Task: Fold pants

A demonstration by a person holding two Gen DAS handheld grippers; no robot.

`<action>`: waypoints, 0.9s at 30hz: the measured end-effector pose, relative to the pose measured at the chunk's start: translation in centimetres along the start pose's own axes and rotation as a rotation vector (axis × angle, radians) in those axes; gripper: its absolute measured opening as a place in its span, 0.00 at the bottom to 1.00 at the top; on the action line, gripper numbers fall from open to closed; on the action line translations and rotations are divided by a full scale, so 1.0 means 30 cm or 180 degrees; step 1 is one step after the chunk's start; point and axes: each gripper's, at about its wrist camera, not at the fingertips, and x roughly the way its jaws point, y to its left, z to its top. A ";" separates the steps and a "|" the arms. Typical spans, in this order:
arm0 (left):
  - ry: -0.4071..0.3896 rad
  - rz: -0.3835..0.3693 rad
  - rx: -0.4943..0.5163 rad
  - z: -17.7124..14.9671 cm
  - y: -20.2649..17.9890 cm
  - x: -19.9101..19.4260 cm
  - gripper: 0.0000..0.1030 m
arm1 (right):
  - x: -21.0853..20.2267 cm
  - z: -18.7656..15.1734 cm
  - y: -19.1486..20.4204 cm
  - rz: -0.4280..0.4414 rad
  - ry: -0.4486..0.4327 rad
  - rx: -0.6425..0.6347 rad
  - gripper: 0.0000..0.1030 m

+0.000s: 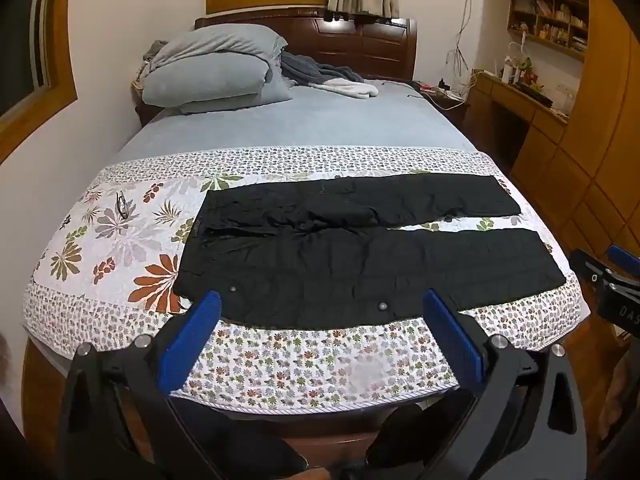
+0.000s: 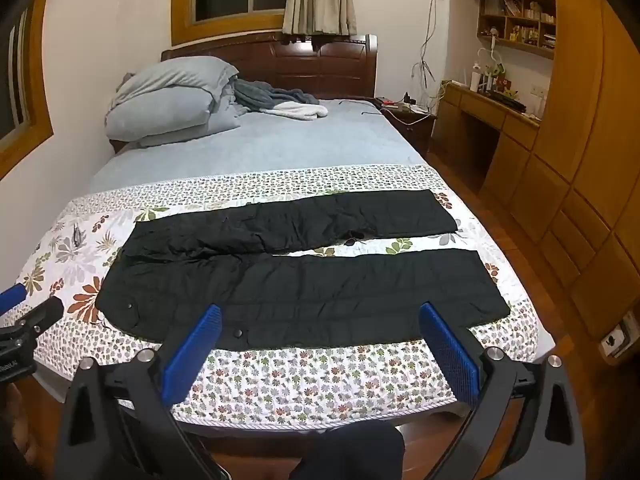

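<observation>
- While both grippers hang over the foot of the bed, nothing is between either pair of blue pads.
- Far left on the floral quilt (image 1: 120, 240): a pair of glasses (image 1: 122, 205), well apart from the pants.
- Black pants (image 1: 360, 256) lie flat across the quilt, waistband to the left, legs running right, a strip of quilt showing between the two legs.
- Two snap buttons sit along the near edge of the near leg.
- Left gripper (image 1: 320, 308): jaws spread wide, released, just at the near edge of the pants around the waist end; contact cannot be told.
- Right gripper (image 2: 320, 320): jaws spread wide too, empty, at the near edge of the near leg.
- Behind: grey pillows (image 1: 216, 68) stacked at the head end on the left, wooden headboard (image 1: 360, 44) centre.
- Right side of the room: wooden desk (image 1: 516, 104) and shelves.
</observation>
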 end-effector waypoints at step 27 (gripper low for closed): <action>-0.0009 0.0030 0.0008 -0.007 0.003 -0.005 0.97 | -0.016 0.004 0.003 0.0000 -0.0029 0.0000 0.97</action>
